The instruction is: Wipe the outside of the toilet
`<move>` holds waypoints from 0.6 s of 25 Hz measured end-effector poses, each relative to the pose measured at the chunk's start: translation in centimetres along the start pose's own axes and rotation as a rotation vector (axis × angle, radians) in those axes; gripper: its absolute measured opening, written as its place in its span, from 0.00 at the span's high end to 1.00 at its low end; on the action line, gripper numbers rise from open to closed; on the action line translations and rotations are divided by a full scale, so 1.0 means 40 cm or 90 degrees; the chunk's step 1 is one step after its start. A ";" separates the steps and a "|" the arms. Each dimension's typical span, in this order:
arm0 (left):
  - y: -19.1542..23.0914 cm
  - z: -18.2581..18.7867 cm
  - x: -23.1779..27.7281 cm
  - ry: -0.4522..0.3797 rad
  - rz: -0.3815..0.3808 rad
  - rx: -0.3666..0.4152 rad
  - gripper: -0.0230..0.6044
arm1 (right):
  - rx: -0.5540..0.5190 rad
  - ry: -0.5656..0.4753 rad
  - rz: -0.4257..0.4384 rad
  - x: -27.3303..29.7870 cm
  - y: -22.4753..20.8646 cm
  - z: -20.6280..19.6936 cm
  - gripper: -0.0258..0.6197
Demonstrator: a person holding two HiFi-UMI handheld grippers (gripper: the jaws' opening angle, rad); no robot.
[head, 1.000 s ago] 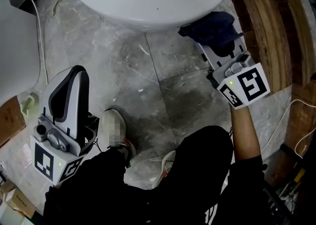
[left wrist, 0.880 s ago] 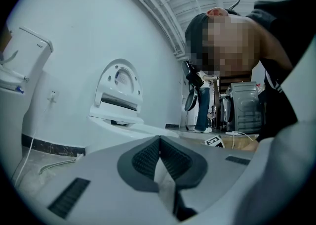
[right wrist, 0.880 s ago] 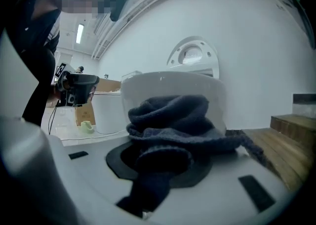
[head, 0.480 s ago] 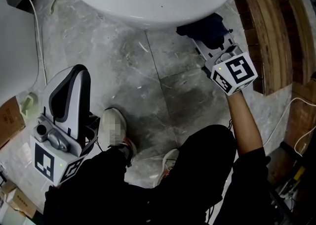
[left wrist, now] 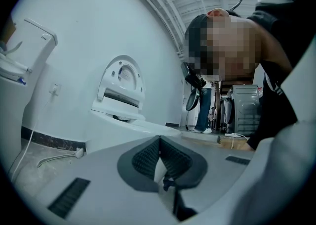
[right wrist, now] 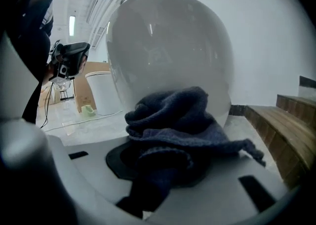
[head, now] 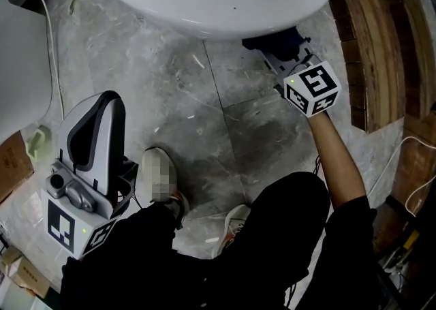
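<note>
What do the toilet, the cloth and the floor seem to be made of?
Toilet: probably glazed ceramic; it is white and smooth, with soft glossy reflections.
Cloth: dark blue knitted or terry fabric, judging by its fuzzy texture and soft folds.
Floor: grey stone or stone-look tile with a matte finish; it has pale veins and straight joints.

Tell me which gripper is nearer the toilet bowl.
Right. The right gripper holds its dark blue cloth at the underside of the toilet bowl; the left gripper stands by the person's shoe, apart from it.
</note>
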State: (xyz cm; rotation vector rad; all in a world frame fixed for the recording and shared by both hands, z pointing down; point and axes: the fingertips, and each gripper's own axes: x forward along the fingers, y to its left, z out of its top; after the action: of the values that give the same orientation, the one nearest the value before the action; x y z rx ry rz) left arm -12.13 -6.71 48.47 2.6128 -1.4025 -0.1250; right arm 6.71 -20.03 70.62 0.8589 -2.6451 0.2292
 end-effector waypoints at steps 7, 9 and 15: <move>0.011 -0.013 -0.002 0.009 0.007 -0.004 0.95 | 0.024 0.027 -0.003 0.047 -0.016 -0.073 0.78; 0.014 -0.022 0.002 0.016 0.007 -0.007 0.95 | 0.038 0.040 -0.003 0.062 -0.020 -0.096 0.78; 0.018 -0.030 0.007 0.026 0.007 -0.009 0.95 | 0.046 0.099 -0.004 0.115 -0.032 -0.171 0.78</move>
State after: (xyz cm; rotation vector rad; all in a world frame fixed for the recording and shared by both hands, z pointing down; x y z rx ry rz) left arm -12.36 -7.20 49.79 2.5810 -1.3982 -0.0792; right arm 5.89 -21.76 78.75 0.8354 -2.5030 0.3761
